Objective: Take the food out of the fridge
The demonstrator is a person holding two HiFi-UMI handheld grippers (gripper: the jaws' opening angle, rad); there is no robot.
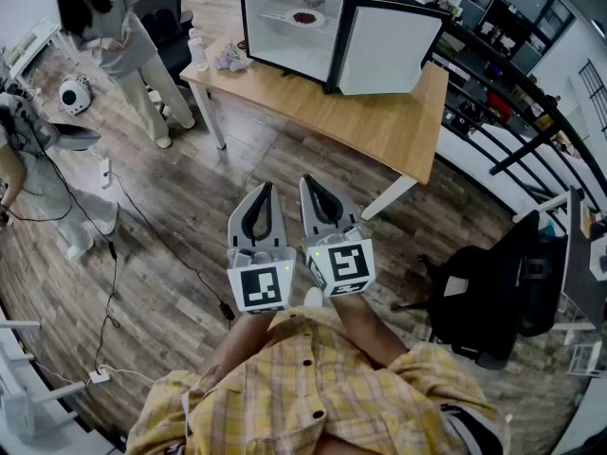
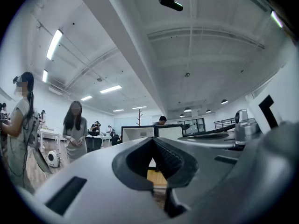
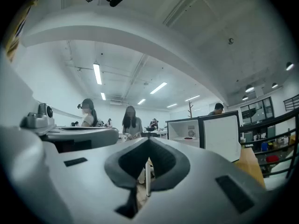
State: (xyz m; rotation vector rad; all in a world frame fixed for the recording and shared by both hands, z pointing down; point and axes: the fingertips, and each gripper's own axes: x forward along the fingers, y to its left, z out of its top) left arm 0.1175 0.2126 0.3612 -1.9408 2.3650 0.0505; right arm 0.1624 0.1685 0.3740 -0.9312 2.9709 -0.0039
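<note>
Red food (image 1: 305,17) in fridge (image 1: 277,47), well beyond L claw (image 1: 263,195), R claw (image 1: 312,188).

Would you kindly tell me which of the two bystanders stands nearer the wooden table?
The person at the head view's upper left, just beside the table's left end; the other person is at the left edge, farther off.

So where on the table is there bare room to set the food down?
The near edge of the table, in front of the fridge and its open door, is bare wood through to the right corner. The left end is crowded by a crumpled wad and a bottle.
</note>
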